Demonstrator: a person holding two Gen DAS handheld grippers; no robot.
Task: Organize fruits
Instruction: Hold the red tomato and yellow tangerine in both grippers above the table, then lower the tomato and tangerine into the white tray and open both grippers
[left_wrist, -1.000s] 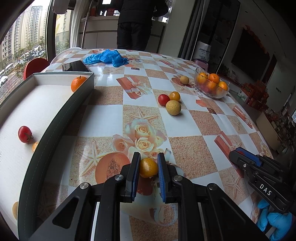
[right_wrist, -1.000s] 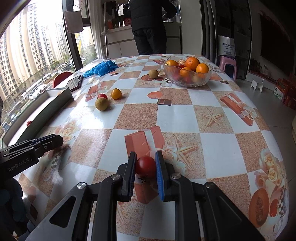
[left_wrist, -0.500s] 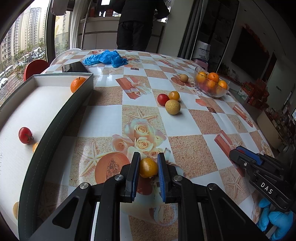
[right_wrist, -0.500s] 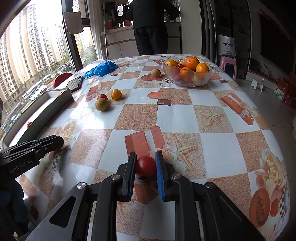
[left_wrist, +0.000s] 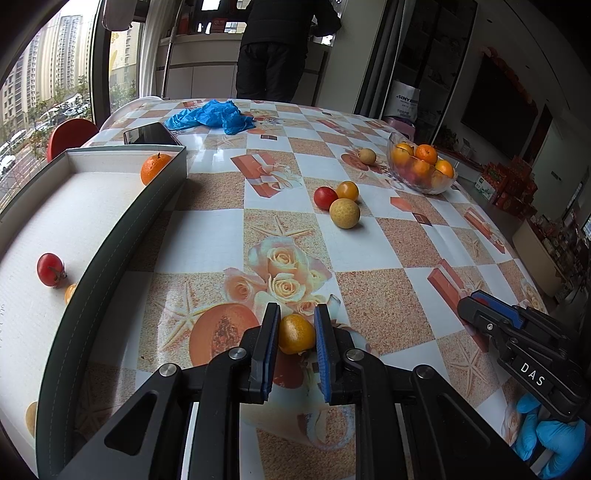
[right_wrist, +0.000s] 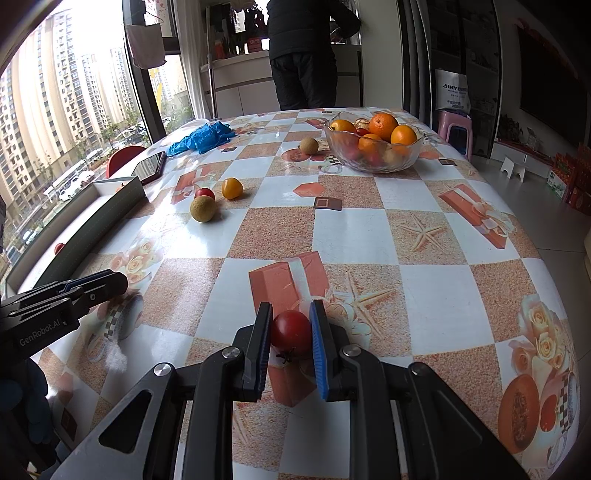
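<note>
Left wrist view: left hand-held gripper (left_wrist: 295, 334) clamps a small smooth orange fruit (left_wrist: 295, 333) low over the table (left_wrist: 369, 240); right hand-held gripper (right_wrist: 291, 332) grips a glossy red tomato (right_wrist: 290, 332) there

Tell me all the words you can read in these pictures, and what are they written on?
"DAS": white letters on the black body of the right claw, in the left wrist view.
"GenRobot.AI": on the side of the left claw, in the right wrist view.
"SINYE...": top line on the white bag by the dark door, cut off; the lines below it are too small to read.
Red boxes at the far right: print too blurred.
</note>
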